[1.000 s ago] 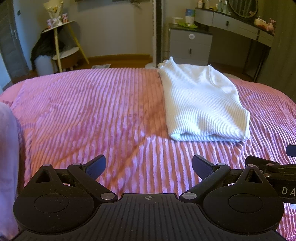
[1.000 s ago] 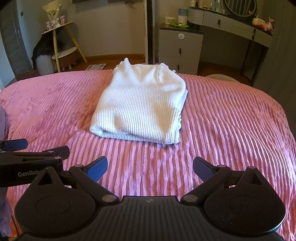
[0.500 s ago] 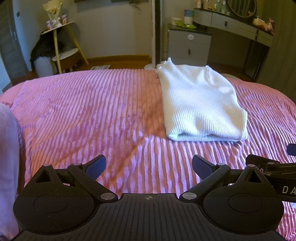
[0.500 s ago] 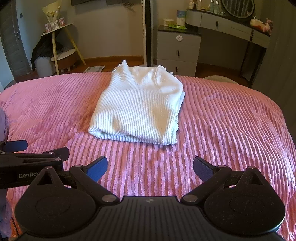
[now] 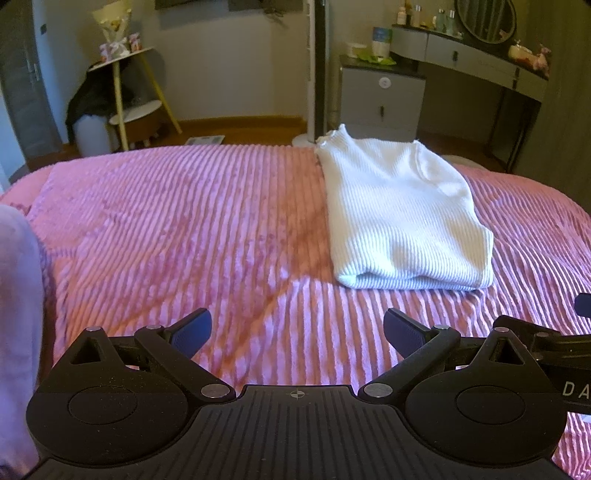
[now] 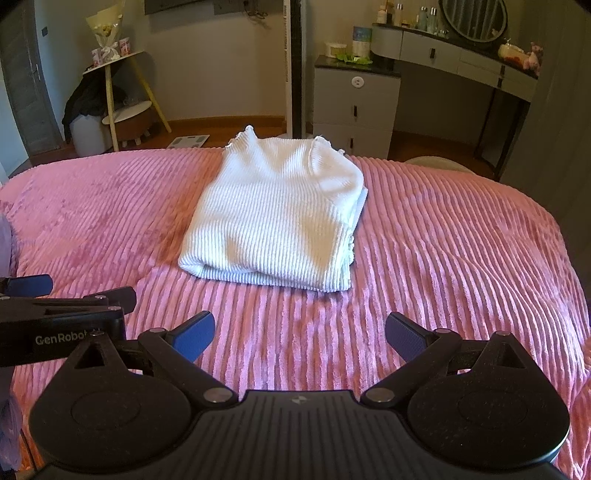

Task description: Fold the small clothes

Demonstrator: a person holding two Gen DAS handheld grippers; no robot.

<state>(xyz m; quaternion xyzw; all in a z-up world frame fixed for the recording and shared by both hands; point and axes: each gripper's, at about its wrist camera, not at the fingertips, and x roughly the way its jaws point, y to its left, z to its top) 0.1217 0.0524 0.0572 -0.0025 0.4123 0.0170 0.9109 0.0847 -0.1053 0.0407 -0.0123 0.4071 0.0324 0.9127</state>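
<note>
A white ribbed knit top [image 5: 399, 218] [image 6: 277, 221] lies folded flat on the pink ribbed bedspread [image 5: 184, 229] [image 6: 443, 258], its folded edge toward me. My left gripper [image 5: 297, 330] hovers open over bare bedspread, left of and nearer than the top, with nothing between its fingers. My right gripper [image 6: 299, 334] is open too, just short of the top's near edge and holding nothing. Each gripper shows at the edge of the other's view, the right one as dark fingers [image 5: 532, 332] and the left one as dark fingers [image 6: 74, 299].
A lilac cloth [image 5: 16, 314] hangs at the far left edge. Beyond the bed stand a grey drawer unit [image 6: 354, 107], a dressing table with a round mirror [image 6: 469, 18], a white pole [image 6: 293, 66] and a yellow-legged shelf stand [image 5: 122, 92] on a wooden floor.
Both grippers have drawn back and risen slightly, so the folded top sits a little farther off in both views. Both stay open.
</note>
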